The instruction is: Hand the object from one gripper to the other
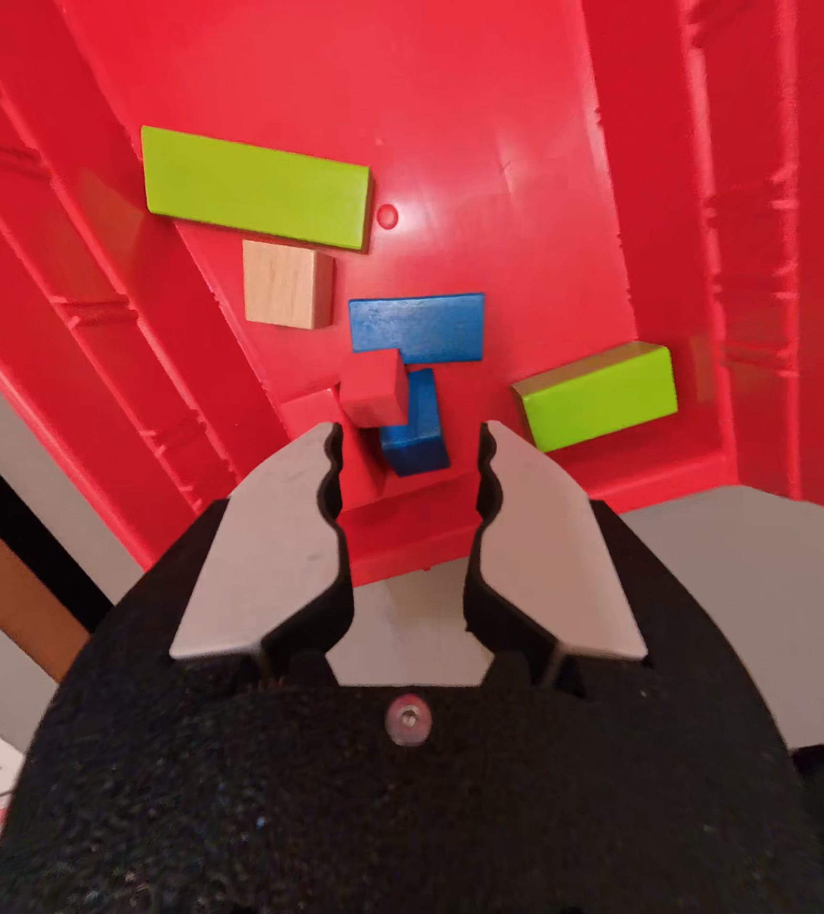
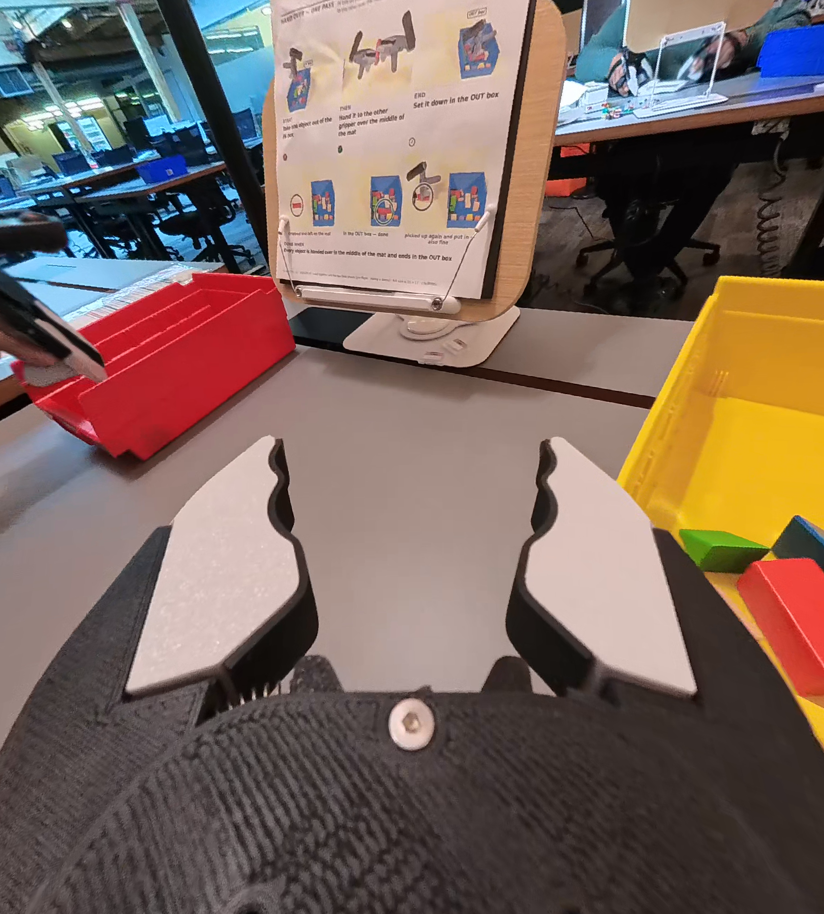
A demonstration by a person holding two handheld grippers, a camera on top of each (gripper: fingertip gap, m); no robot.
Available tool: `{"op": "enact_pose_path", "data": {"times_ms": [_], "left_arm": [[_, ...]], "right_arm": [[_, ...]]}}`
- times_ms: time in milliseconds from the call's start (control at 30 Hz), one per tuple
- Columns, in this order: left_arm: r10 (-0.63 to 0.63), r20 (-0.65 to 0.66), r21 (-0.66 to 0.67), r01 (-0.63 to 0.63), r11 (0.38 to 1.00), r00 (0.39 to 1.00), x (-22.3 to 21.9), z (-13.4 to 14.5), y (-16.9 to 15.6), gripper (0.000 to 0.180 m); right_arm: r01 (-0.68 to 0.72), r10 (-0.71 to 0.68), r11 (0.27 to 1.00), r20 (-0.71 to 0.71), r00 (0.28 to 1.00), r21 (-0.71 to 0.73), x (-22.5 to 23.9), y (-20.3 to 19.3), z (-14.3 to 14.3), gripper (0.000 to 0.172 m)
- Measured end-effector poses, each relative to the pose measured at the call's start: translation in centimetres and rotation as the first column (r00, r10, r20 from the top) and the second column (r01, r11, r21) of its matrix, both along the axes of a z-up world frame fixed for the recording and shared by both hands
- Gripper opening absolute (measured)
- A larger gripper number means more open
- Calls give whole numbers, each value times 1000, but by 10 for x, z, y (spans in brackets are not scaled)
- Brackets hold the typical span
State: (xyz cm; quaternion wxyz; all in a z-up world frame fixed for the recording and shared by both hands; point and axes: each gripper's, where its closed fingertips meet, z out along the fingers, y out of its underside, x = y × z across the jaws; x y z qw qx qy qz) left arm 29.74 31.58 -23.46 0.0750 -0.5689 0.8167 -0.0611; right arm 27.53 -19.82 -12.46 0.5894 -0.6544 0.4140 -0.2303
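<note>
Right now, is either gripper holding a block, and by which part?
Neither. The left gripper hangs open over the red bin, pads clear of the blue block. The right gripper is wide open over the bare mat.

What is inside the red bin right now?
The red bin holds two lime-green blocks, a plain wooden block, two blue blocks and red blocks. The left gripper hides the near corner.
</note>
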Motion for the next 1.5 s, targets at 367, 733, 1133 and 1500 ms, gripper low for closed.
{"op": "enact_pose_path", "data": {"times_ms": [367,733,1133,1500], "left_arm": [[135,-242,12,-136,991,961,8,-24,12,51],[127,-265,67,-113,991,956,6,-34,10,29],[38,-152,-126,-57,990,988,9,-6,-14,27],[-168,668,-576,647,500,725,-39,165,-197,27]], "right_arm": [[-29,29,1000,-16,999,9,1,4,-5,94],[-44,45,999,-23,999,29,2,7,-8,93],[-61,62,998,-18,998,35,-1,12,-5,92],[-384,367,909,125,922,163,-44,102,35,86]]}}
